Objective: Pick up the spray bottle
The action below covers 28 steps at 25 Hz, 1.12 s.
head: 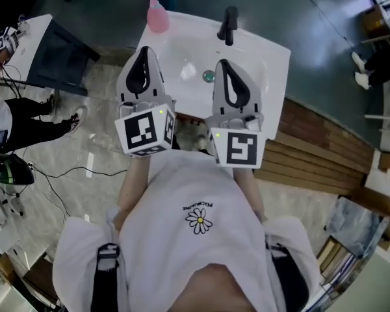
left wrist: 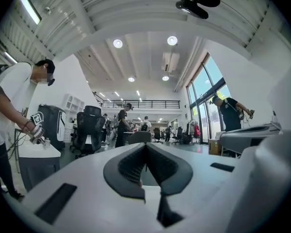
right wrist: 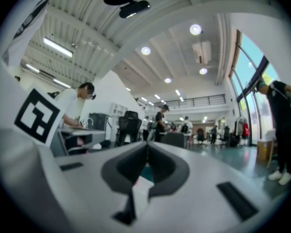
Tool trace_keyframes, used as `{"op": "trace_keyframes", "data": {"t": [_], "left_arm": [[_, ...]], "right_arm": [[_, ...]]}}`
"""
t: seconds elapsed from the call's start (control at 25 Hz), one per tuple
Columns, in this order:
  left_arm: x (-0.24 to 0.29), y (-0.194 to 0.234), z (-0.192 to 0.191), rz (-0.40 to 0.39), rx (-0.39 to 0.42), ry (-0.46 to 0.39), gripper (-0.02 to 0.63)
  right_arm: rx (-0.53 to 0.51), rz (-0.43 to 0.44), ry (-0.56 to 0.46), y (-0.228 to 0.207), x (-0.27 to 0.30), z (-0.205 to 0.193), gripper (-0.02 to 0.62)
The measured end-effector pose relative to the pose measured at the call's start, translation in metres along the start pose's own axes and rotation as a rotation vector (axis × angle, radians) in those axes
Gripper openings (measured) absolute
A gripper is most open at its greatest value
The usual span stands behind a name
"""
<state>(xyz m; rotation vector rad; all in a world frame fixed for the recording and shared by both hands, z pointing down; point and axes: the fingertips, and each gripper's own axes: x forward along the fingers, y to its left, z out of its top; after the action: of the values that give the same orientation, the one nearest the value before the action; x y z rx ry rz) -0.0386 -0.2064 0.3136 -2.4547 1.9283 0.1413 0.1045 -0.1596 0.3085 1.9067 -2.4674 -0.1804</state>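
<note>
The left gripper (head: pixel 145 51) and right gripper (head: pixel 226 65) are held level over the white sink (head: pixel 270 57), jaws clenched on nothing. What looks like a pink spray bottle (head: pixel 157 13) stands at the sink's far-left corner, apart from both.

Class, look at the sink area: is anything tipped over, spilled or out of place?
Nothing stands out. The pink spray bottle stands upright at the sink's back left corner, and no spill shows.
</note>
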Motion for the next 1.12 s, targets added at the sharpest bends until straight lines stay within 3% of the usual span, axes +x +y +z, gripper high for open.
{"op": "trace_keyframes", "data": {"t": [0.2, 0.64, 1.12], "left_arm": [[0.025, 0.000, -0.005, -0.075, -0.006, 0.023, 0.031], [0.092, 0.026, -0.020, -0.177, -0.026, 0.071, 0.140], [0.175, 0.050, -0.095, -0.193, -0.015, 0.219, 0.262]], "right_arm": [[-0.014, -0.039, -0.004, 0.000, 0.018, 0.004, 0.029], [-0.059, -0.121, 0.021, 0.004, 0.043, 0.004, 0.029], [-0.091, -0.171, 0.079, 0.004, 0.060, -0.010, 0.029]]}}
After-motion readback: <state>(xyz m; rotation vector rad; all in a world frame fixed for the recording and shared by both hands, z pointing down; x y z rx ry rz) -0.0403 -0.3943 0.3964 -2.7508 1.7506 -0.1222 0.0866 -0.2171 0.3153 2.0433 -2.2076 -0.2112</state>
